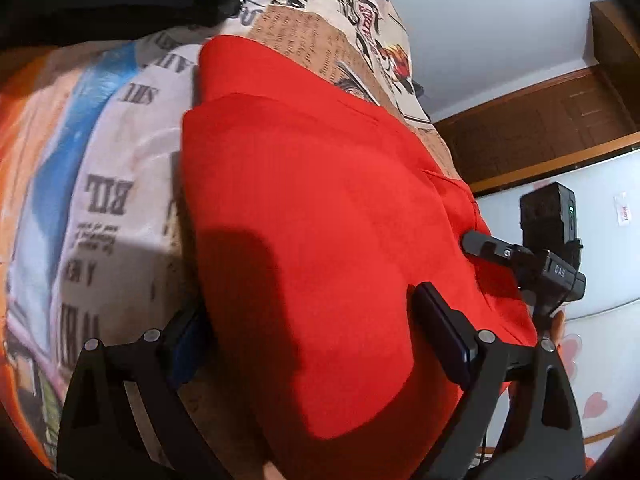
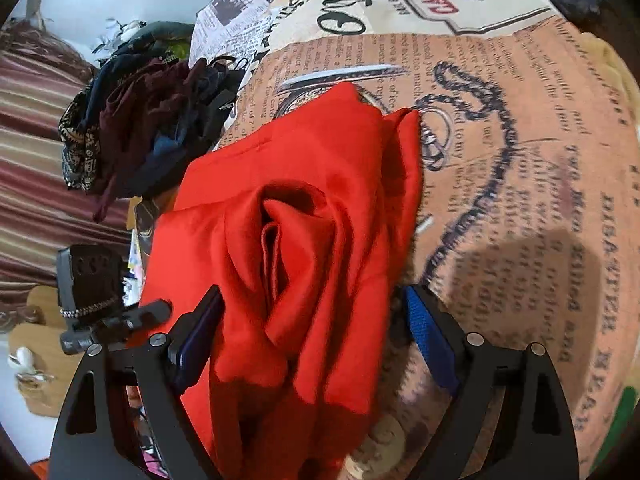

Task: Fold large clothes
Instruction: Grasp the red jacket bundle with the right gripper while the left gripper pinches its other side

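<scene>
Red garment on a printed bedsheet, both grippers spread over it.

The bedsheet fills the frame; the red garment lies centre, bunched lower centre in the right view; left gripper and right gripper jaws apart, unclamped.

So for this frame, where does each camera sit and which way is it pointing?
Left wrist: rides the left gripper, angled down over the red garment on the newspaper-print bedcover; its own fingers stand apart; right gripper and a fingertip at the right edge.
Right wrist: rides the right gripper, angled down at the garment's rumpled folds; dark clothes pile beyond; its fingers stand open.
Shared: garment, bedcover, the opposite gripper.
</scene>
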A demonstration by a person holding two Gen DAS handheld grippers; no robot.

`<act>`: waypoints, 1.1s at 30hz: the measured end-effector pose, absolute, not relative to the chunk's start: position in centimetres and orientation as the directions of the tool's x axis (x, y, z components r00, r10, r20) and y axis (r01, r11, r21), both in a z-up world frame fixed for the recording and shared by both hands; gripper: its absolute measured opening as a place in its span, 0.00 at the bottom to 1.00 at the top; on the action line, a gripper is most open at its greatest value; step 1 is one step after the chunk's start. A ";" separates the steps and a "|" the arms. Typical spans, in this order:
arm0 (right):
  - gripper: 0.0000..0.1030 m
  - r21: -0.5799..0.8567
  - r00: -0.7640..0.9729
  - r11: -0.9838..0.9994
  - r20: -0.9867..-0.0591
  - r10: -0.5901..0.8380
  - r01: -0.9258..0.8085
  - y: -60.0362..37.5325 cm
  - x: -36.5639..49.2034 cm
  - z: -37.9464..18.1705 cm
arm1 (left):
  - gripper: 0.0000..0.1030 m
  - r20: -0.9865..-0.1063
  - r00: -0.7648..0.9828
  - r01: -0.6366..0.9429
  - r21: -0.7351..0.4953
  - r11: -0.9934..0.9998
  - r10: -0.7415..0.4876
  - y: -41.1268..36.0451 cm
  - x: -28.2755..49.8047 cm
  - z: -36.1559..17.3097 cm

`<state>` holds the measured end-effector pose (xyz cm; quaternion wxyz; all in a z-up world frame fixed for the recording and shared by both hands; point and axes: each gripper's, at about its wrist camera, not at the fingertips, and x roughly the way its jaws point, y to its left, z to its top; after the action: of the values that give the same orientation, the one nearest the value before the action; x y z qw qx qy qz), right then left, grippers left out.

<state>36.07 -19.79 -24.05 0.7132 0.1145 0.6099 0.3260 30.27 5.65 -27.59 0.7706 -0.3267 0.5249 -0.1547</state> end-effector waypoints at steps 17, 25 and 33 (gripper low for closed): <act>0.28 0.604 0.062 0.731 -0.756 0.652 -0.317 -19.4 31.9 -20.7 | 0.34 -0.641 0.432 -0.047 -0.718 0.694 -0.634 6.6 28.2 -23.3; 0.28 0.573 0.213 0.693 -0.683 0.699 -0.437 -17.2 30.8 -11.7 | 0.33 -0.589 0.590 0.113 -0.617 0.779 -0.552 8.1 26.6 -11.7; 0.28 0.528 0.317 0.606 -0.539 0.780 -0.595 -9.9 32.2 -0.4 | 0.33 -0.470 0.769 0.181 -0.490 0.853 -0.433 14.7 26.0 1.6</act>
<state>32.20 -9.92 -0.40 0.8030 0.1166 0.3978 0.4281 26.00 14.72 1.58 0.9160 -0.2133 0.2955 -0.1675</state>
